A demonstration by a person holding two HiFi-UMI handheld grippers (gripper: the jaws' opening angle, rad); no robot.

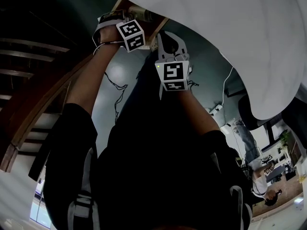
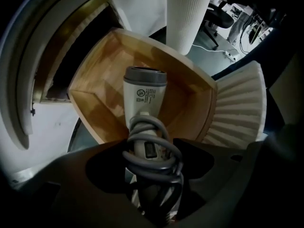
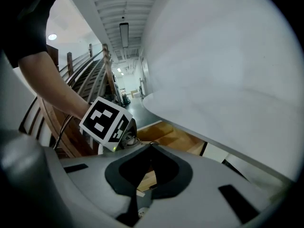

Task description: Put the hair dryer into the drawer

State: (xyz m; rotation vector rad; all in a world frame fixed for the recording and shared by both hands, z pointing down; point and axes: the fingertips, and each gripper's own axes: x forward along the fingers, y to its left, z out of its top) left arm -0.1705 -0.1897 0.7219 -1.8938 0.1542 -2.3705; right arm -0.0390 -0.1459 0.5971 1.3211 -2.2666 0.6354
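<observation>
**Head view.** Open light-wood drawer (image 1: 160, 25) seen only as a strip at the top, under the edge of the broad white round table top (image 1: 230, 32). Left gripper (image 1: 117, 19) is over the drawer. Right gripper (image 1: 168, 40) is just beside the drawer, on the near side. The load is not visible here.

**Left gripper view.** White-and-grey hair dryer (image 2: 145, 96) hangs nozzle-down over the drawer's bare floor. Its grey cord (image 2: 154, 146) is coiled round the handle. The jaws stand wide and pinch that wrapped handle from both sides. The drawer is pulled fully out, with its white ribbed drawer front (image 2: 237, 113) to the right. I cannot tell whether the nozzle touches the wood.

**Right gripper view.** Jaw tips are pressed together with nothing between them. The left gripper's black-and-white marker cube (image 3: 107, 120) sits over the drawer ahead.

**Progress.** Drawer open, dryer picked up and brought above it. Still to do, by my judgement: lower it in, let go, and probably close the drawer.
</observation>
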